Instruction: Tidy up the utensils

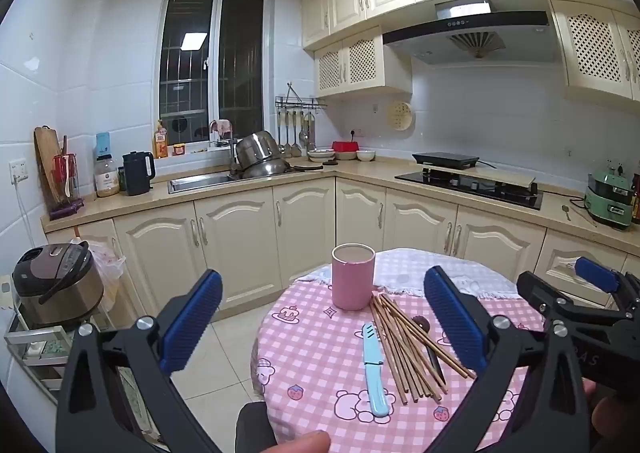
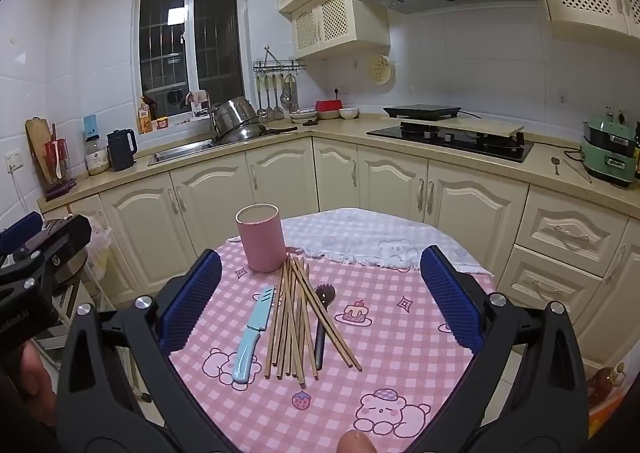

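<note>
My left gripper [image 1: 322, 323] and right gripper [image 2: 320, 301] both had the fingers wide apart, holding nothing. In the middle of the frame lay the wooden chopsticks [image 2: 294, 319] (a loose, fanned bundle) on the pink checked tablecloth [image 2: 400, 341], beside a light blue knife [image 2: 250, 337] and a dark spoon [image 2: 322, 317], just below the upright pink cup [image 2: 262, 241].
</note>
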`<action>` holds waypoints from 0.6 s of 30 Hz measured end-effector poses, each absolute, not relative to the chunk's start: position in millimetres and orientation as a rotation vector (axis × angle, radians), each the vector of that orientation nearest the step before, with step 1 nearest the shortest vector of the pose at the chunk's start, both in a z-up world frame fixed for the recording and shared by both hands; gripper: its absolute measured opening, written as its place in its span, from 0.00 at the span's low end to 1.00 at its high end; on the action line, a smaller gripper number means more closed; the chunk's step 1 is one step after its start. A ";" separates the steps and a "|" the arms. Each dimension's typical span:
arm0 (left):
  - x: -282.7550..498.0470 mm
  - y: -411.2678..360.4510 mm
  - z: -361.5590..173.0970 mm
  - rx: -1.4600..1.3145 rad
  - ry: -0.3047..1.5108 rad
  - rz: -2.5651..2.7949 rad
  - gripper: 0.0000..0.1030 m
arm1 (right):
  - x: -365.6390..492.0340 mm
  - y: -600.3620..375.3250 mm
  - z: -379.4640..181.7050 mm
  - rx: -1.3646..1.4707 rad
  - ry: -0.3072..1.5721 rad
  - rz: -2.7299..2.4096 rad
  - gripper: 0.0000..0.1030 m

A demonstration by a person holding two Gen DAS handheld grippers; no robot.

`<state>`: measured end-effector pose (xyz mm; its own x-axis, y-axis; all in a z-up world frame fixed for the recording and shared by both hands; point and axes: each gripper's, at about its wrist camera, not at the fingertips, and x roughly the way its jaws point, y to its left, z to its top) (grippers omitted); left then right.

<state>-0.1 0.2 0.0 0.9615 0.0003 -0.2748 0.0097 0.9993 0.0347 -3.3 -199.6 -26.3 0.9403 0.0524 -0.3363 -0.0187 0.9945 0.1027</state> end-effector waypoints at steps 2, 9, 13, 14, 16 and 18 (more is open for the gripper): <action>-0.6 0.1 -0.4 0.036 0.278 -0.005 0.96 | 0.8 -203.1 -27.6 0.104 0.349 0.042 0.94; 3.0 -5.3 -5.3 0.021 0.295 -0.035 0.96 | 2.9 -199.6 -26.4 0.082 0.337 0.045 0.94; 5.3 -0.6 -10.5 0.018 0.291 -0.037 0.96 | 3.9 -196.2 -27.9 0.087 0.325 0.066 0.94; 5.3 1.6 -8.6 0.019 0.291 -0.041 0.96 | 4.0 -195.7 -27.8 0.095 0.322 0.074 0.94; 5.5 1.6 -6.5 0.018 0.291 -0.044 0.96 | 3.8 -196.6 -27.0 0.106 0.316 0.083 0.94; 6.7 1.1 -4.8 0.017 0.294 -0.051 0.96 | 0.7 -198.2 -22.9 0.106 0.295 0.083 0.94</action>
<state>6.7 1.1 -4.8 0.9557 -0.0477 -0.2905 0.0527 0.9986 0.0093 0.7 -198.2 -22.9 0.9536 0.0967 -0.2852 -0.0656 0.9910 0.1166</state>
